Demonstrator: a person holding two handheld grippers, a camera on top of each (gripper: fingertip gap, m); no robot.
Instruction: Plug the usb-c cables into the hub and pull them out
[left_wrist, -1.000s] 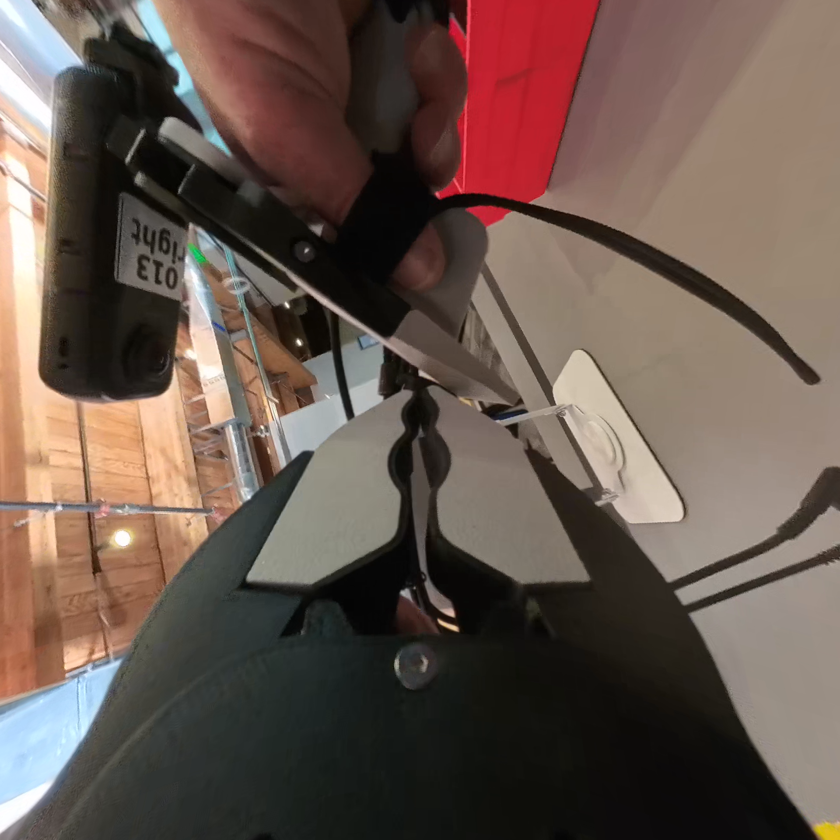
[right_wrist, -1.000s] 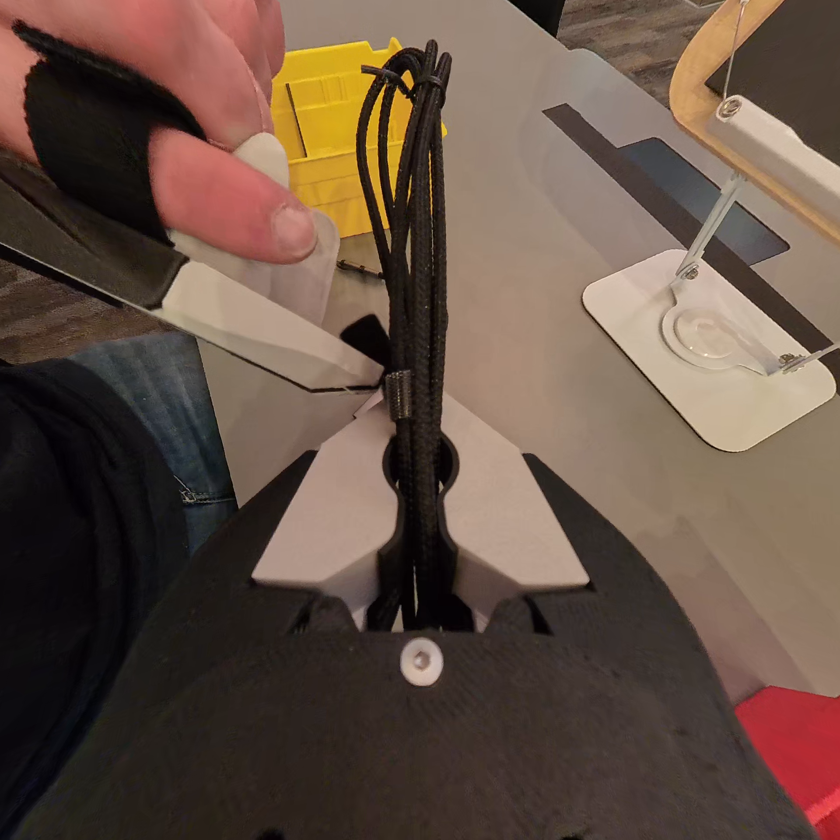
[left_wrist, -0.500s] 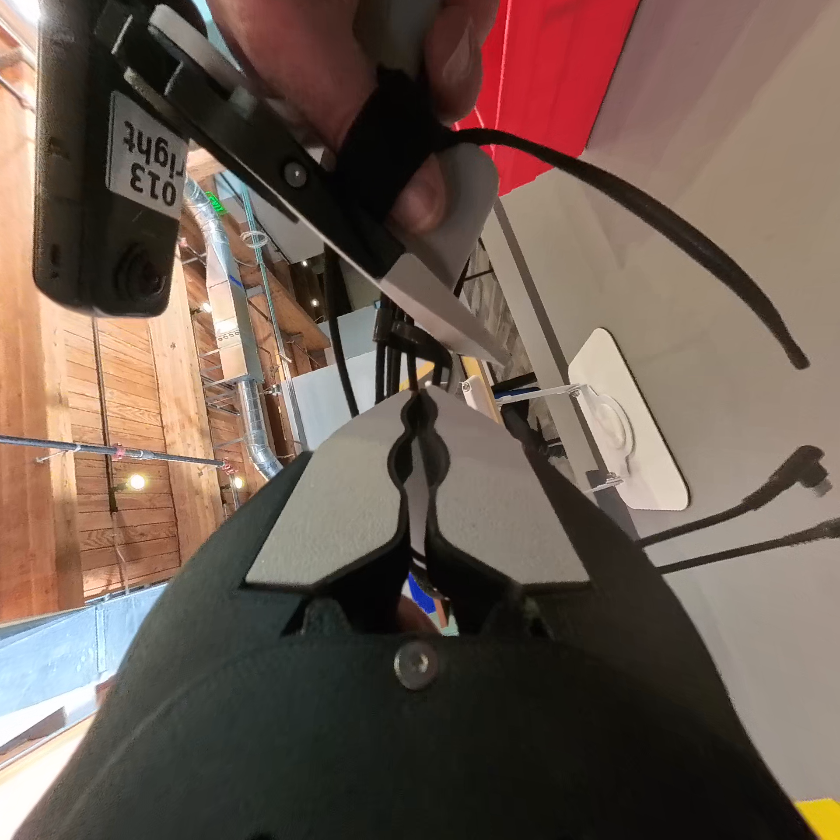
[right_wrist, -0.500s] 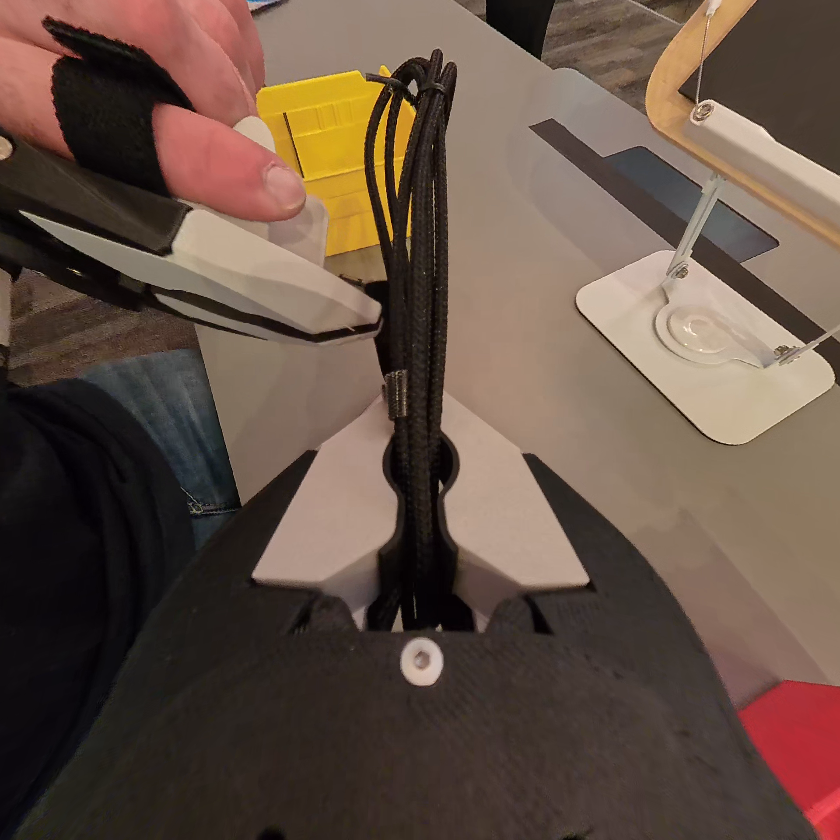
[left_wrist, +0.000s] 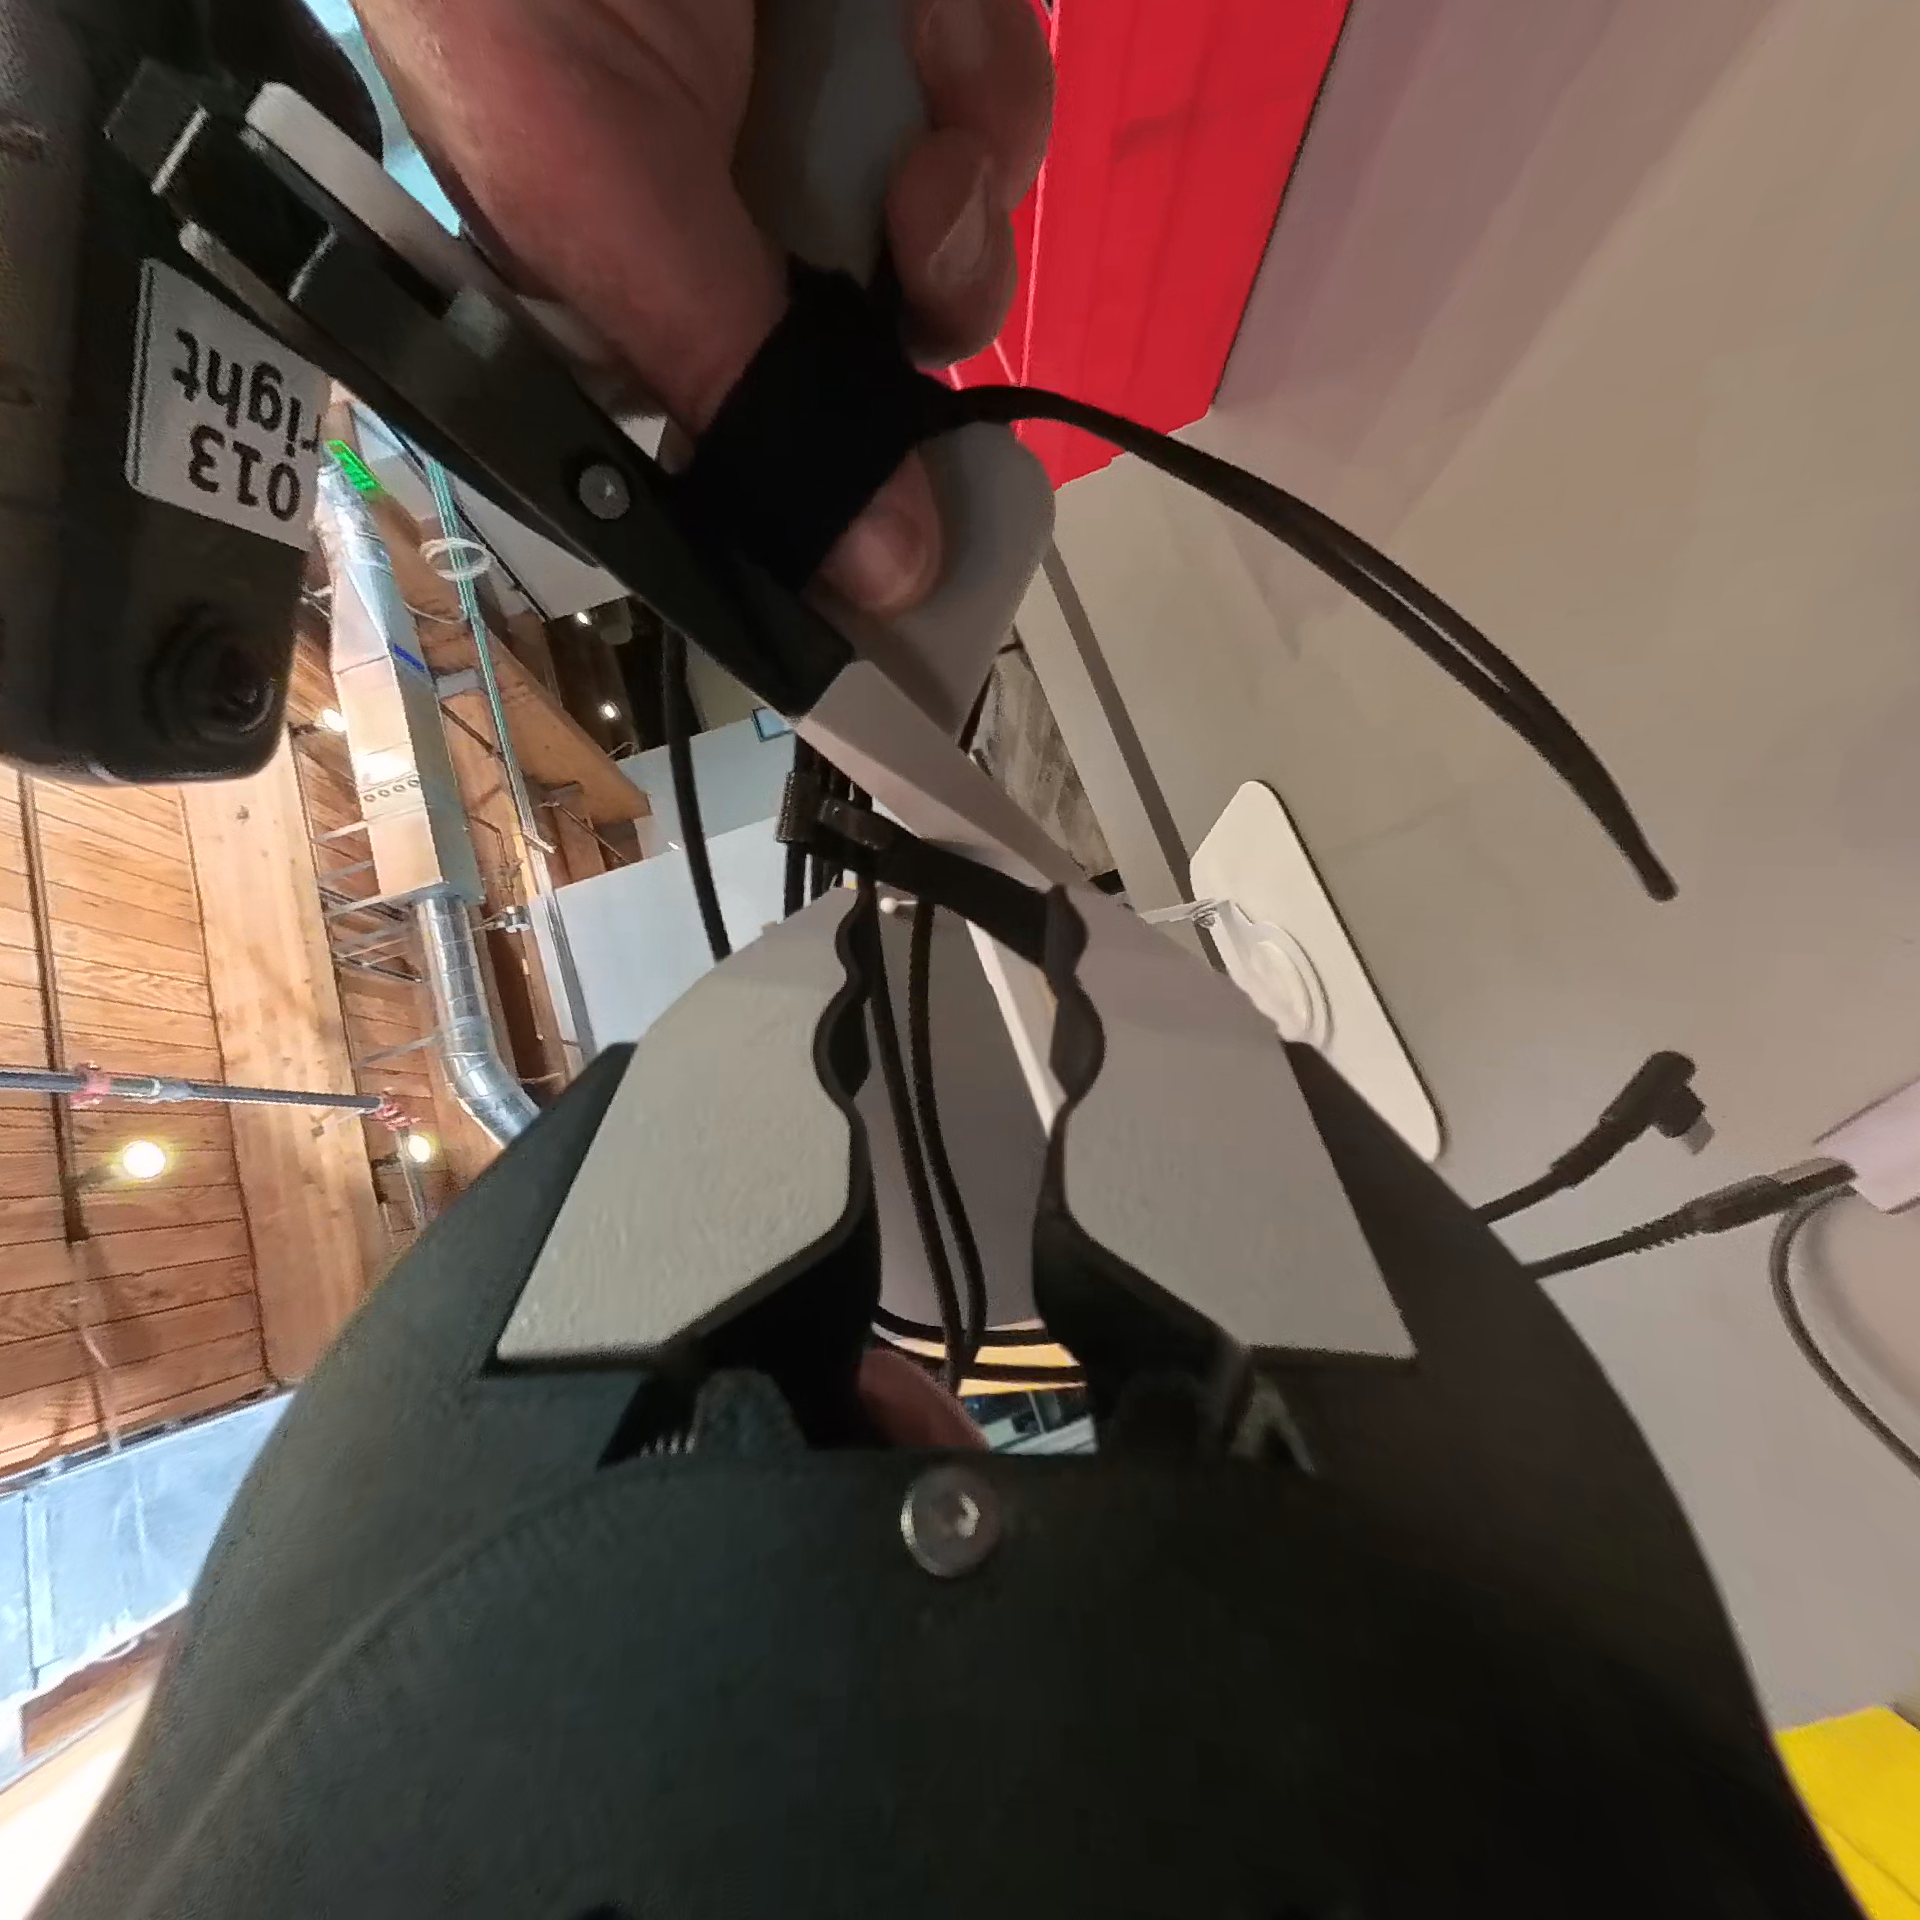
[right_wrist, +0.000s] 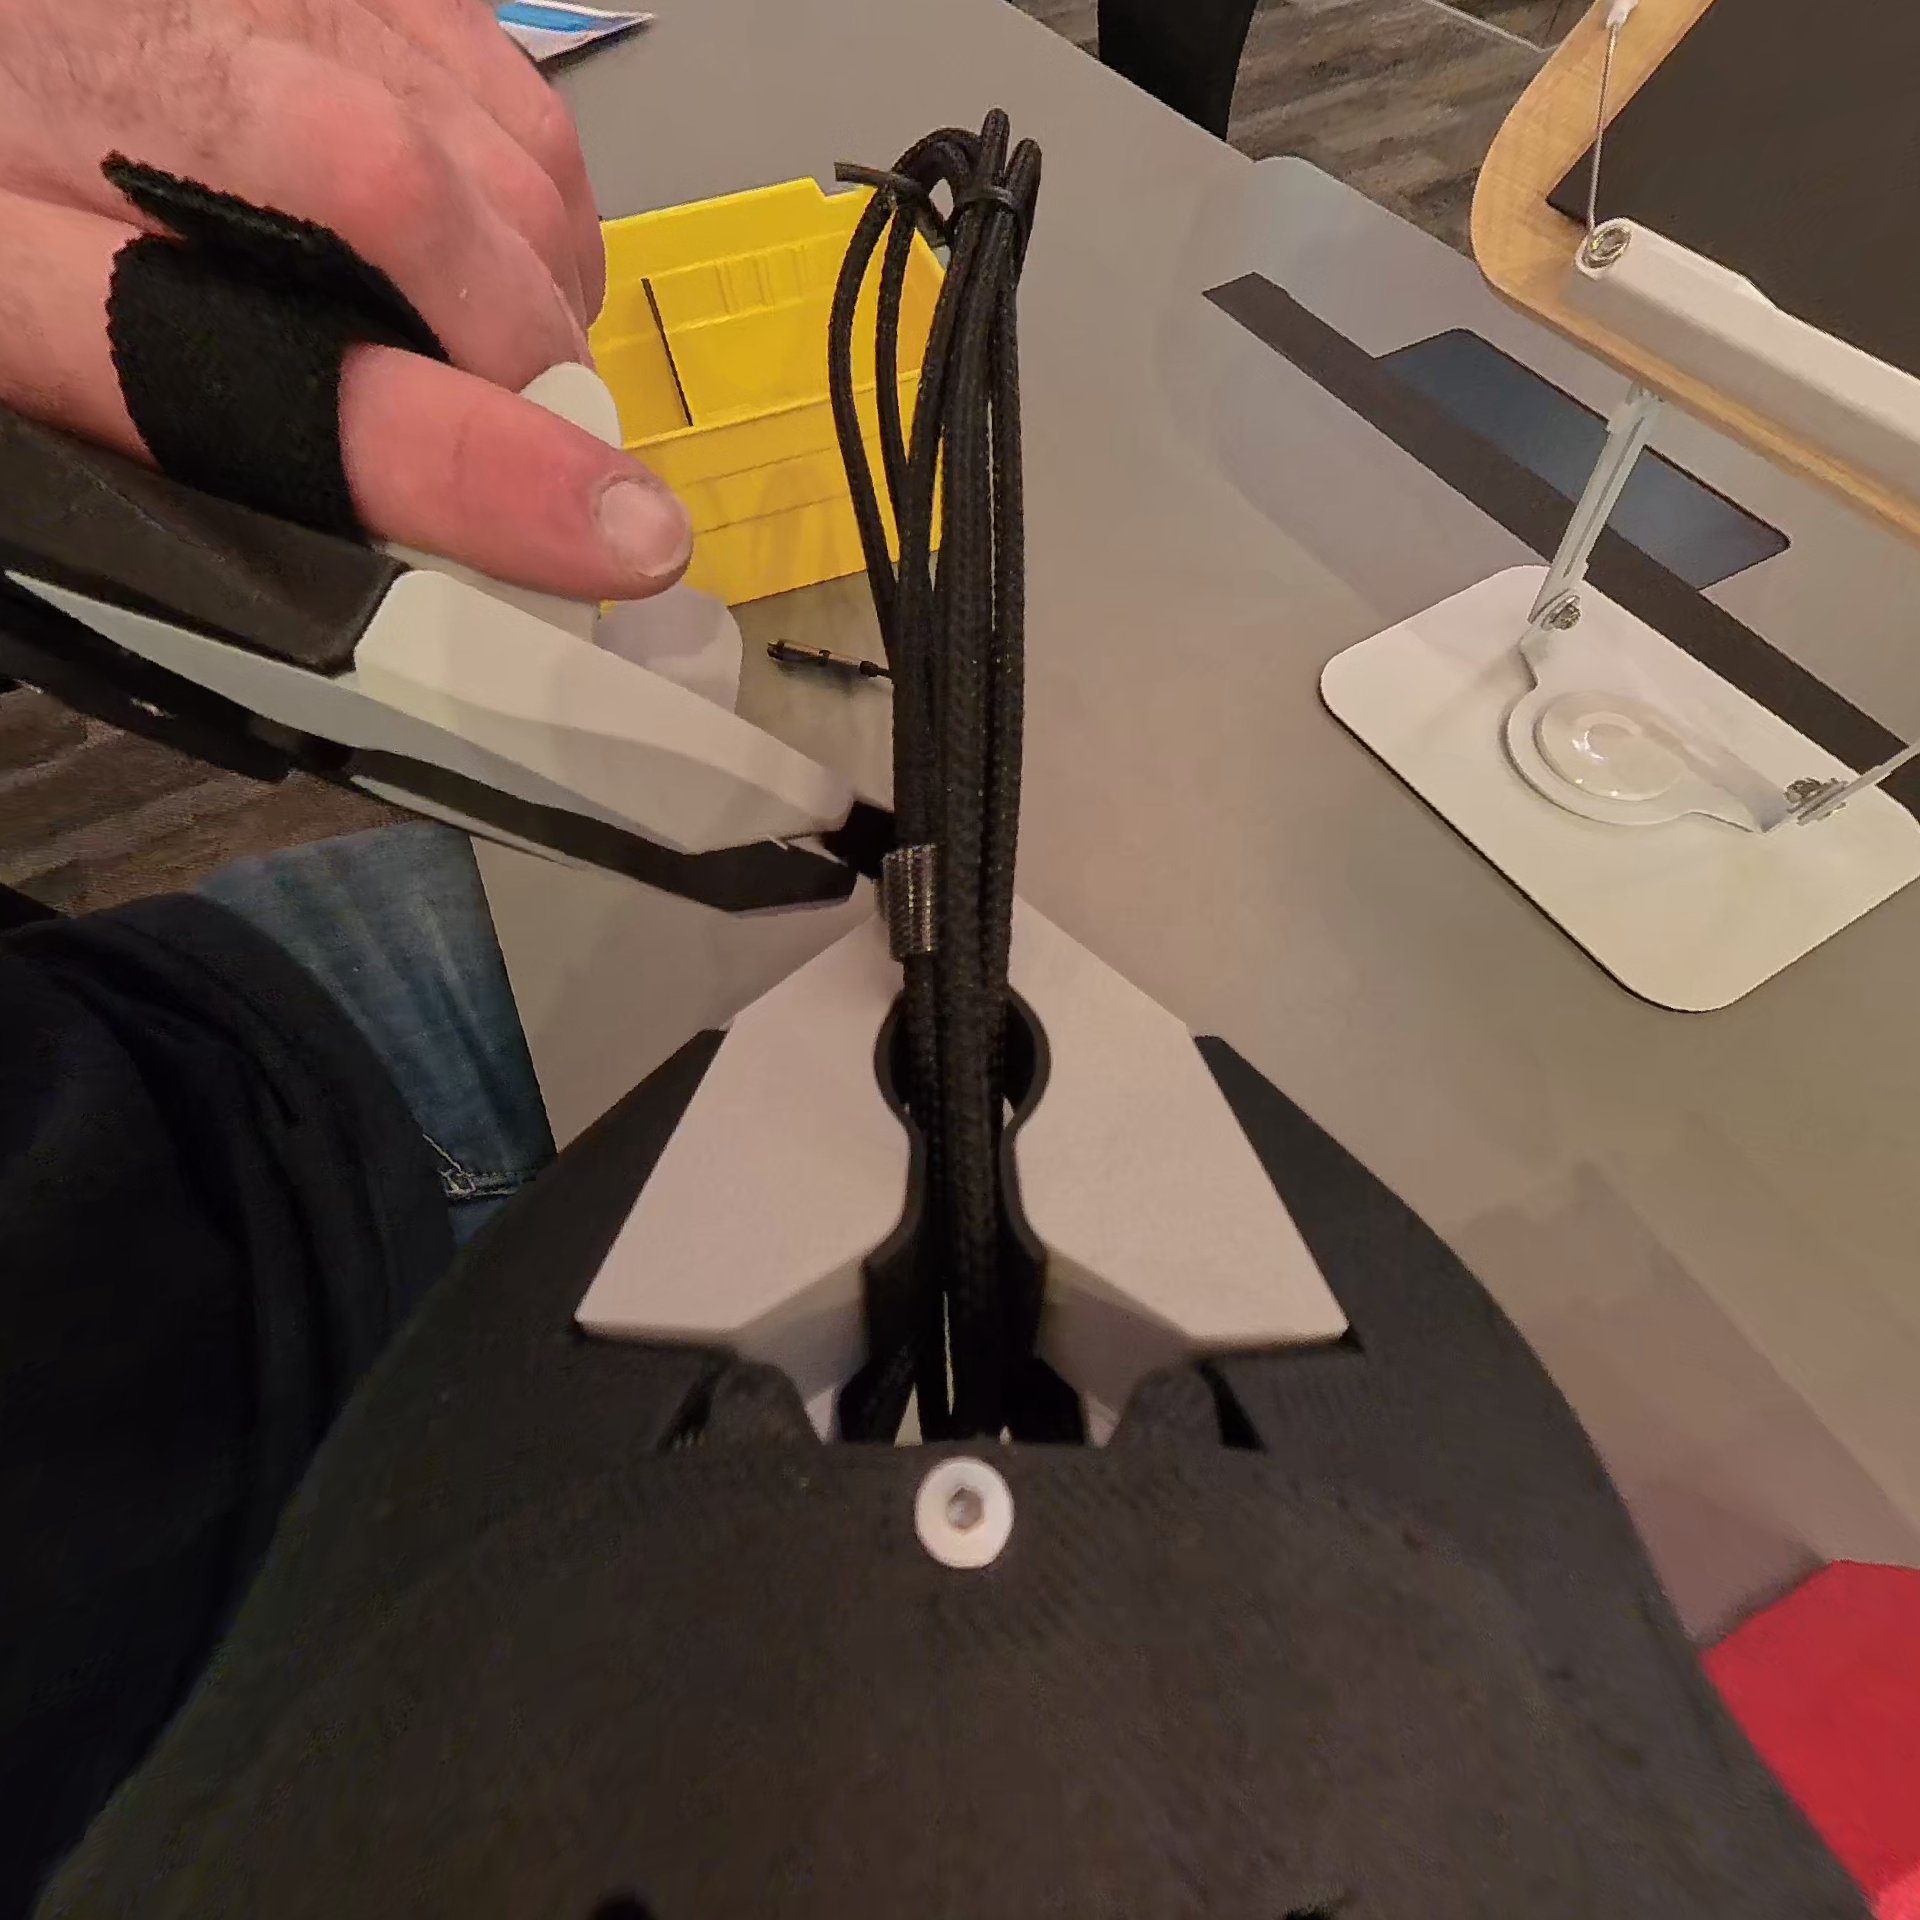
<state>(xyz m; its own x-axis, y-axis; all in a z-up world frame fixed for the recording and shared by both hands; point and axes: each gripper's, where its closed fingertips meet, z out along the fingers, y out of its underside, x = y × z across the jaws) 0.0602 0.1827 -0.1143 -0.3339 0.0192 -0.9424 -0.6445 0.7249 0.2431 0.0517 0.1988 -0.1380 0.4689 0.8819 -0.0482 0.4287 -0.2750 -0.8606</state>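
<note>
2 close claw-mounted views, left seemingly rolled sideways, both sharing the white stand base (left_wrist: 1340, 966) (right_wrist: 1621, 790).

I am seeing two grippers, mine left (left_wrist: 951, 925) and right (right_wrist: 961, 935), one cable bundle (right_wrist: 961, 520), one yellow bin (right_wrist: 769, 343), one white stand base (right_wrist: 1621, 790), and two loose plugs (left_wrist: 1652, 1101) on the table (right_wrist: 1195, 644).

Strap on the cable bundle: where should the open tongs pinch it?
Probably the flat free tail of the strap, which sticks out sideways from the cable bundle. Come in from that side with the left tongs. The right tongs clamp the bundle upright, so it should hold steady.
</note>
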